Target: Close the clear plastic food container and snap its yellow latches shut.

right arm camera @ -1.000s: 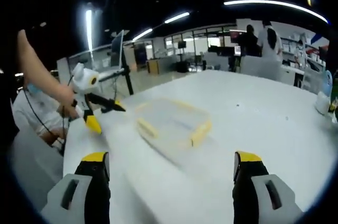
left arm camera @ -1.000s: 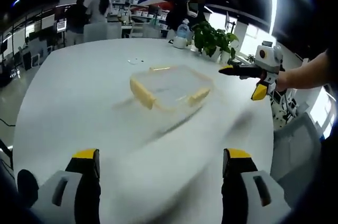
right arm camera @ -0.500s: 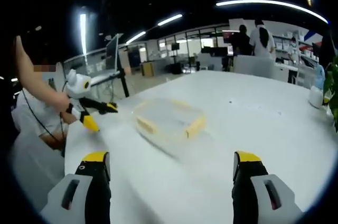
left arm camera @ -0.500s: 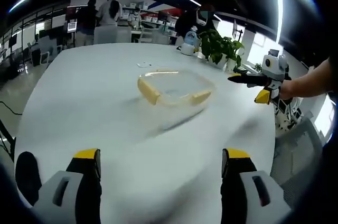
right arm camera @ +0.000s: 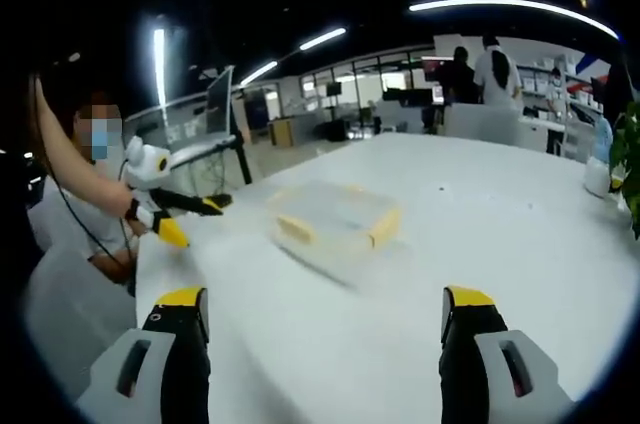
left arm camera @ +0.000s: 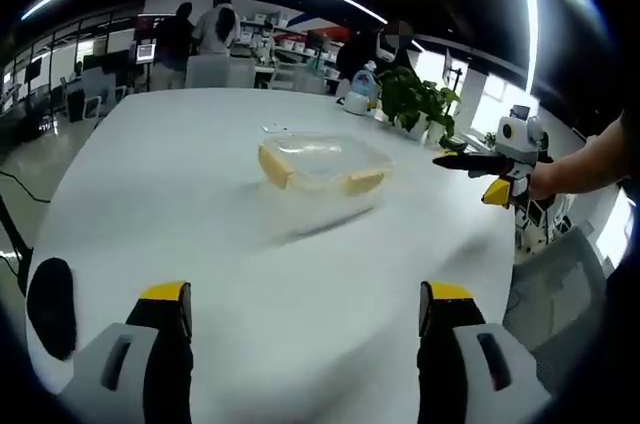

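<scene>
Container [left arm camera: 322, 162] is seen on the white worktop [left arm camera: 200, 244], well ahead of both claws; left claw [left arm camera: 298, 329] and right claw [right arm camera: 325, 334] are held wide, empty.

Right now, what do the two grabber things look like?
Each grabber is grey with black jaws tipped in yellow. The left gripper and the right gripper look the same up close. From the side, the right gripper shows a white body with a yellow handle below. The arms holding them are bare, no sleeves.
</scene>
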Action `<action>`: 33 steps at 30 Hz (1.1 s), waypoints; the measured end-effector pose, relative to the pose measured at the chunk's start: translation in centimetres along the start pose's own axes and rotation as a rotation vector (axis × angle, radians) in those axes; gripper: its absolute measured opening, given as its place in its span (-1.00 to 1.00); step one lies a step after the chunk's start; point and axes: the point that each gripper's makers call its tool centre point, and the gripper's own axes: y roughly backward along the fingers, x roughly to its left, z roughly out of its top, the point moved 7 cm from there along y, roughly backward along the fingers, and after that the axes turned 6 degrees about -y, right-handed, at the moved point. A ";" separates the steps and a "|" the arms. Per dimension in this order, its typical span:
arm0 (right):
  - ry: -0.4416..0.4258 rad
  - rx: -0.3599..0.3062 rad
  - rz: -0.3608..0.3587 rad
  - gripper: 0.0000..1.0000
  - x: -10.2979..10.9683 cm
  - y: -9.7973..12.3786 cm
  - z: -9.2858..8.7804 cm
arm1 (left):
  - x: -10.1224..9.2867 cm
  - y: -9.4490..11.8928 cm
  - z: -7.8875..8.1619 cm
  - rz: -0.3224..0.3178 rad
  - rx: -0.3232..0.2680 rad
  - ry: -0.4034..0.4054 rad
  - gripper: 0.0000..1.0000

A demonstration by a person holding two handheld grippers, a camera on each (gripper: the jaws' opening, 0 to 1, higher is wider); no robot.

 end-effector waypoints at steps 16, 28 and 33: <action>0.001 -0.075 0.008 0.92 2.6 2.5 -0.6 | -1.9 2.8 -0.5 0.009 -0.128 0.004 0.94; -0.032 -0.140 0.008 0.96 4.4 3.2 -0.9 | -2.9 4.6 -0.6 0.051 -0.210 0.005 0.90; -0.034 -0.155 -0.001 0.96 4.8 3.8 -0.9 | -3.3 4.8 -0.6 0.062 -0.234 0.020 0.90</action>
